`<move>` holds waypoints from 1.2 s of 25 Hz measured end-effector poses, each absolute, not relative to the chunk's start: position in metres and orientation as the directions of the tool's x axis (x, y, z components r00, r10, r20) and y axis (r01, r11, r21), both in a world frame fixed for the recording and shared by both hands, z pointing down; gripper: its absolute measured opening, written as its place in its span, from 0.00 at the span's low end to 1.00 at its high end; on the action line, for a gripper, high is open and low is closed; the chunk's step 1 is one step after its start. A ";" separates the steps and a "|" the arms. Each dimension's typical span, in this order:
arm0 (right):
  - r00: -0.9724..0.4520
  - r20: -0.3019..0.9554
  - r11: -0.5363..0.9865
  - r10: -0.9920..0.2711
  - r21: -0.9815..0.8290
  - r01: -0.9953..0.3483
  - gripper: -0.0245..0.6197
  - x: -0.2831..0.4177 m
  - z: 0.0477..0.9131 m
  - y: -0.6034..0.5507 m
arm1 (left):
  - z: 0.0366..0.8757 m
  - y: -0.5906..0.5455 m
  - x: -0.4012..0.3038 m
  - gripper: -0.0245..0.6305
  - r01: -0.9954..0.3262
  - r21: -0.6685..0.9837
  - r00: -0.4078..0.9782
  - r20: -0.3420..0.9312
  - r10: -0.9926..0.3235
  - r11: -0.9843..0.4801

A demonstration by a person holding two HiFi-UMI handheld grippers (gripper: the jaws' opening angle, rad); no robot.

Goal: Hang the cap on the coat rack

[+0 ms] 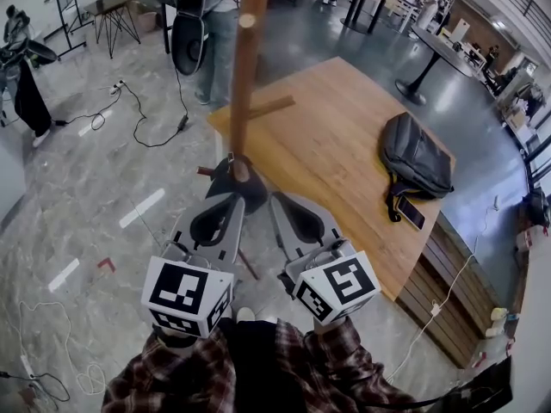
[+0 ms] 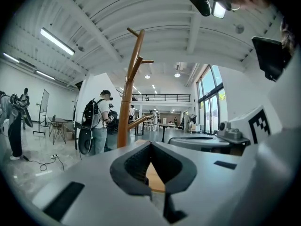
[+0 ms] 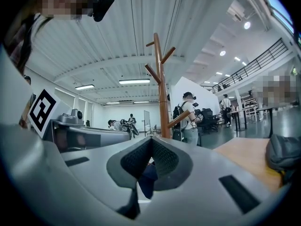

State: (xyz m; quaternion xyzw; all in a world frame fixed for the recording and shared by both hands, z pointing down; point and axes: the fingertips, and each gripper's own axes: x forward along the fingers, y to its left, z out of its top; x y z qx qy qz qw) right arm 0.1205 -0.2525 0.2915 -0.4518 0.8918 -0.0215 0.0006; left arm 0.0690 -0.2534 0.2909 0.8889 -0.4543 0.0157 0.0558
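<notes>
A person in a plaid shirt stands before a wooden coat rack (image 1: 247, 67), a hand-held gripper in each hand, both pointed at its pole. The right hand-held gripper (image 1: 274, 200) is clenched on a dark blue cap (image 1: 250, 192), and in the right gripper view a fold of the cap (image 3: 145, 175) shows in the gap just behind the closed tips (image 3: 151, 140). Seen from the head camera, the cap sits right at the lower visible end of the pole, between the two sets of jaws. Whether it touches the wood cannot be told.

The left hand-held gripper (image 1: 232, 199) comes in just left of the pole, its tips at the cap's edge. In the left gripper view its jaws (image 2: 150, 145) meet tip to tip, with only pale wood visible through the opening behind them.

Both gripper views show the coat rack (image 2: 128, 98) rising close ahead, its upper pegs (image 3: 160, 55) branching off high above the cap.

To the right of the rack stands a wooden bench (image 1: 336, 136) carrying a grey backpack (image 1: 416, 157) and a phone (image 1: 410, 213). Beyond the rack a person wearing a backpack (image 2: 96, 121) stands on the polished floor, and cables (image 1: 129, 114) trail to the rack's left.
</notes>
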 end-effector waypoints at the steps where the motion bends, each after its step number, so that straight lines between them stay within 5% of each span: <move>1: -0.593 0.019 0.592 -0.805 -0.040 -0.805 0.05 0.121 0.291 -0.253 | 0.291 -0.254 0.070 0.06 -0.808 0.085 0.589 0.080 -0.804 -0.583; 30: -0.598 0.040 0.597 -0.801 -0.032 -0.802 0.05 0.111 0.294 -0.266 | 0.293 -0.264 0.064 0.06 -0.798 0.103 0.603 0.093 -0.793 -0.594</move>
